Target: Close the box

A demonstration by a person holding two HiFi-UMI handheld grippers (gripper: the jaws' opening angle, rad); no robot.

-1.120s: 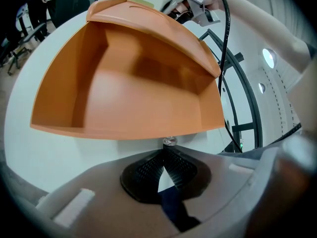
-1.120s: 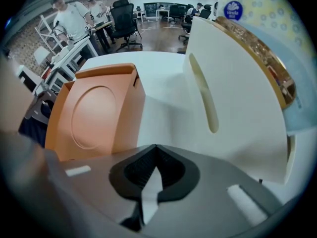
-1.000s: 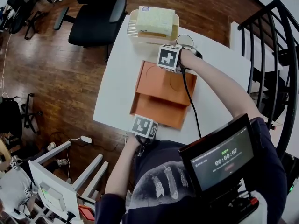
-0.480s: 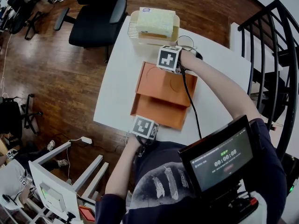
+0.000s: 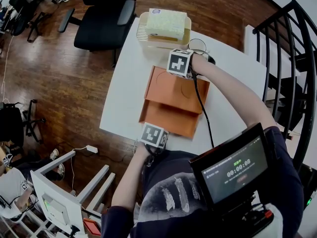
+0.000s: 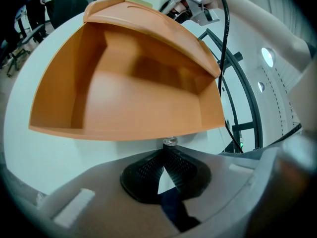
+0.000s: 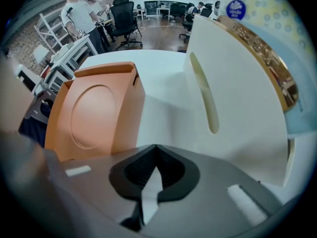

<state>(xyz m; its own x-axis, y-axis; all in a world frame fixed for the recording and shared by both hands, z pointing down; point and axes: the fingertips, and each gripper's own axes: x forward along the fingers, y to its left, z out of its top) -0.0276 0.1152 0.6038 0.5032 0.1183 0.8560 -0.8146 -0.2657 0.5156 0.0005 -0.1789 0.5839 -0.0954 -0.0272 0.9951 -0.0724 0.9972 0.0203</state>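
An orange box (image 5: 168, 117) lies on the white table (image 5: 124, 88), and its lid (image 5: 176, 90) leans over the tray, partly raised. In the left gripper view I look into the hollow tray (image 6: 124, 88) under the lid (image 6: 158, 29). My left gripper (image 6: 168, 145) is shut and holds nothing, its tips just below the tray's near wall. Its marker cube (image 5: 153, 134) sits at the table's near edge. My right gripper (image 7: 156, 150) is also shut and holds nothing, behind the lid's outer face (image 7: 94, 115). Its cube (image 5: 179, 62) is at the lid's far edge.
A cream basket (image 5: 142, 33) holding a tissue pack (image 5: 167, 23) stands at the table's far end, close to my right gripper, and its wall (image 7: 233, 98) fills the right of that view. A black cable (image 5: 200, 108) crosses the box. An office chair (image 5: 101, 19) stands to the left, black railings (image 5: 292, 48) to the right.
Box, lid and both grippers stay where they were. Only the people in the background of the right gripper view have shifted.
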